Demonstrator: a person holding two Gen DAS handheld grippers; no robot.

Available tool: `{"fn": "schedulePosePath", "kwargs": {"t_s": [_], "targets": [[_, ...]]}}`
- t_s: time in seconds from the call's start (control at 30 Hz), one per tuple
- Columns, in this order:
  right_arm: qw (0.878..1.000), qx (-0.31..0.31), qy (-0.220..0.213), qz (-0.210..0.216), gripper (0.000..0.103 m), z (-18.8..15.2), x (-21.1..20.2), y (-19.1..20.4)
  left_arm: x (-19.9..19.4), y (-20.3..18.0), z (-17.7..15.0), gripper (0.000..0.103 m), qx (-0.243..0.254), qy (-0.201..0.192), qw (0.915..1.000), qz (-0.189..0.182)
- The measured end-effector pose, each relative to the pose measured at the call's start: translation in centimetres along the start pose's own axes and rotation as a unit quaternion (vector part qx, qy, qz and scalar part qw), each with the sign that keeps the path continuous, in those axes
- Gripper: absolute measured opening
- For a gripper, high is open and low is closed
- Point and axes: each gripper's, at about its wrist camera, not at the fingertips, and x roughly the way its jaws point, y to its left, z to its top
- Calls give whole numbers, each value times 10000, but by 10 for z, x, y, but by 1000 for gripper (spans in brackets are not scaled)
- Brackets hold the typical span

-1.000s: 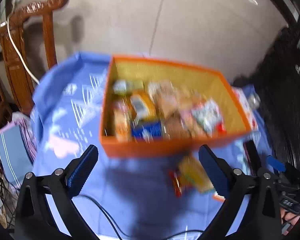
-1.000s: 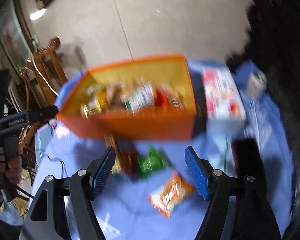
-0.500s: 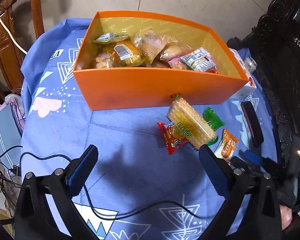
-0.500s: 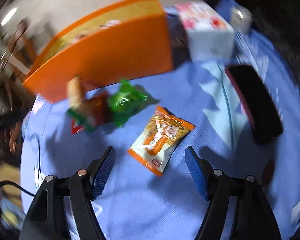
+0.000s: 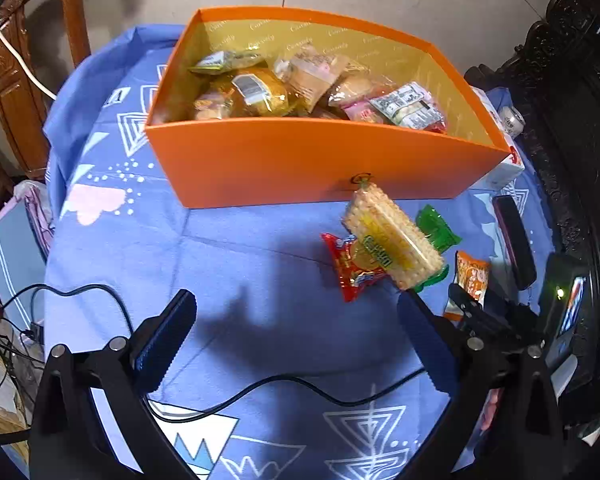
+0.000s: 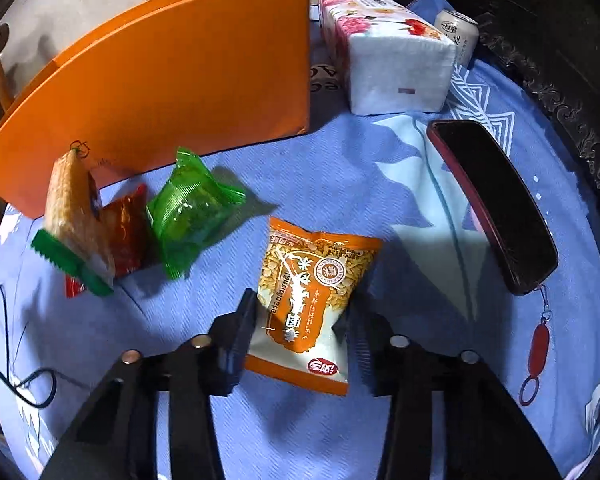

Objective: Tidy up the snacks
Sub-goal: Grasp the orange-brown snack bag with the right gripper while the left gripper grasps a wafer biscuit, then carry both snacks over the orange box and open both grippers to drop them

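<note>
Orange packet point(image 6: 308, 300) flat on the blue surface point(image 6: 340, 184), flanked by the right gripper point(image 6: 300, 320) closing for a pickup toward the box point(image 5: 320, 160); left gripper point(image 5: 296, 336) wide apart, idle.

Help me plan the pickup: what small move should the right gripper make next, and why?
Probably close the right gripper on the orange snack packet. The packet lies flat on the blue cloth, apart from the other loose snacks, and its near half already sits between the two fingers, which look close to its edges. Once gripped, it could be lifted into the orange box.
</note>
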Motion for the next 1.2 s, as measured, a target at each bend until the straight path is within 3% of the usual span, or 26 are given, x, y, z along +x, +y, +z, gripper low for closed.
{"fn": "schedulePosePath", "kwargs": {"t_s": [0.2, 0.33, 0.5, 0.57, 0.6, 0.63, 0.67, 0.73, 0.83, 0.9, 1.2], "targets": [[9985, 276, -47, 469, 40, -15, -20, -19, 10, -30, 13, 99, 65, -7, 9998, -168], [9970, 416, 98, 645, 40, -26, -24, -28, 28, -61, 24, 99, -77, 186, 9993, -308], [9955, 453, 224, 796, 40, -32, -21, -30, 56, -87, 29, 97, -155, 356, 9992, -58], [9954, 420, 208, 838, 40, -34, -22, -28, 71, -93, 30, 78, -97, 517, 9986, 60], [9953, 408, 194, 851, 41, -34, -22, -27, 80, -94, 29, 59, -56, 712, 9974, 69], [9953, 406, 184, 862, 41, -30, -19, -31, 86, -94, 28, 49, -56, 848, 9964, 63], [9952, 410, 170, 874, 41, -26, -17, -34, 95, -92, 25, 46, -87, 1038, 9945, 82], [9951, 427, 152, 878, 41, -28, -19, -35, 94, -91, 22, 38, 13, 943, 9953, 238], [9948, 458, 131, 896, 41, -29, -20, -37, 88, -85, 18, 24, 23, 851, 9963, 69], [9950, 431, 98, 898, 41, -29, -22, -36, 82, -78, 13, 18, 60, 767, 9970, -22], [9955, 348, -58, 884, 41, -36, -38, -33, 43, -51, -4, 18, 161, 315, 9983, -470]]}}
